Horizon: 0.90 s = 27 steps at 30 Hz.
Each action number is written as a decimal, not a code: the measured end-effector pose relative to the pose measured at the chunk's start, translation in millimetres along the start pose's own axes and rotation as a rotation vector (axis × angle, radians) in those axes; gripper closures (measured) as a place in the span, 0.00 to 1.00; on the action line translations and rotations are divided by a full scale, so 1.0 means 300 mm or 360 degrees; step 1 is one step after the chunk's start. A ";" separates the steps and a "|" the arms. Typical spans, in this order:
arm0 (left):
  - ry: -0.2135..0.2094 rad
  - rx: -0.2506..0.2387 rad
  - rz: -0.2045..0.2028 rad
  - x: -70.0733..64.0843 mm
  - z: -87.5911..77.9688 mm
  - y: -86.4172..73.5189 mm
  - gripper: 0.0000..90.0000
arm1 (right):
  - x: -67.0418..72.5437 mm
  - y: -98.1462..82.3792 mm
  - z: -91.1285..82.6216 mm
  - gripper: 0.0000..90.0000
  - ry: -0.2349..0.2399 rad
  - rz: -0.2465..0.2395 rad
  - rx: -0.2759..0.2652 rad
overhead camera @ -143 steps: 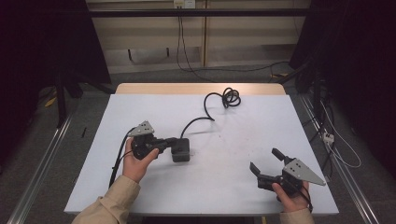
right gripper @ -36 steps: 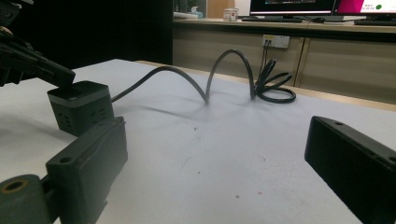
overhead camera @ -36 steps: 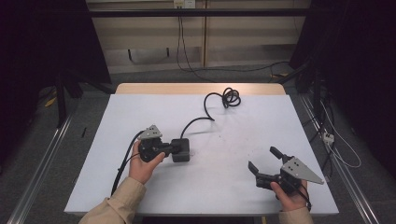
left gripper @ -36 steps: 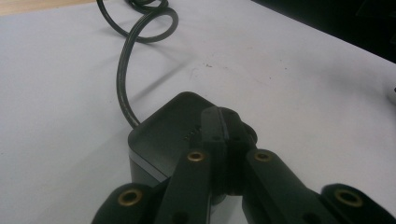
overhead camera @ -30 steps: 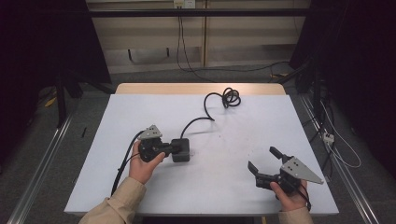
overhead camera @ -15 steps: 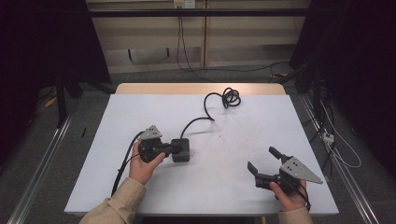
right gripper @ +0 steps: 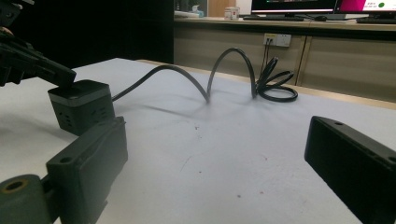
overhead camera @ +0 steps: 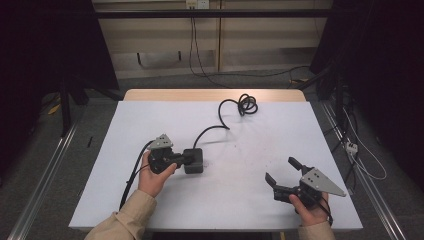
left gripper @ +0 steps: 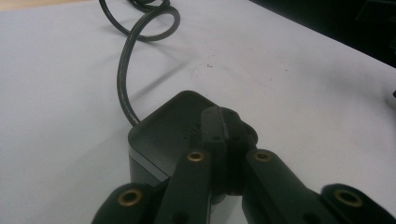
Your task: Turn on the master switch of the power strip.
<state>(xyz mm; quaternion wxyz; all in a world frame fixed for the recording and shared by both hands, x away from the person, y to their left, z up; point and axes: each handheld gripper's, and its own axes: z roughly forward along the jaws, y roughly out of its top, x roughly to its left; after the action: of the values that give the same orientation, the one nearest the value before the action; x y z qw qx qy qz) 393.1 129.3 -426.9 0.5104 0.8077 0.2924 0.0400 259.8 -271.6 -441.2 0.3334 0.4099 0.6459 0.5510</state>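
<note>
On the white table (overhead camera: 150, 120), the left hand-held gripper (overhead camera: 186, 158), jaws shut, presses the unlabelled black power cube (overhead camera: 194, 161); the right hand-held gripper (overhead camera: 281, 173) gapes

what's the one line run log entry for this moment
left tongs: shut, tips on top of black cube socket | right tongs: open, apart from it | cable: coiled at far edge | table

Wide bare counter (overhead camera: 250, 185) ahead of the right gripper (overhead camera: 283, 176), free passage. Only the black box (overhead camera: 193, 160) under the left gripper (overhead camera: 186, 159) and its arching cable (overhead camera: 220, 120) beyond block the way.
</note>
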 end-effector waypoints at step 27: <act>0.0027 0.0020 0.0012 -0.008 0.002 0.005 1.00 | 0.001 0.001 -0.001 0.06 0.0002 -0.0002 0.0001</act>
<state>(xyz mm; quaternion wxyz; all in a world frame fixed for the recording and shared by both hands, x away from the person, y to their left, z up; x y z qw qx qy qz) 391.8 127.2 -425.3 0.5025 0.8117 0.2939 0.0471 259.4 -271.4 -440.8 0.3333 0.4092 0.6465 0.5509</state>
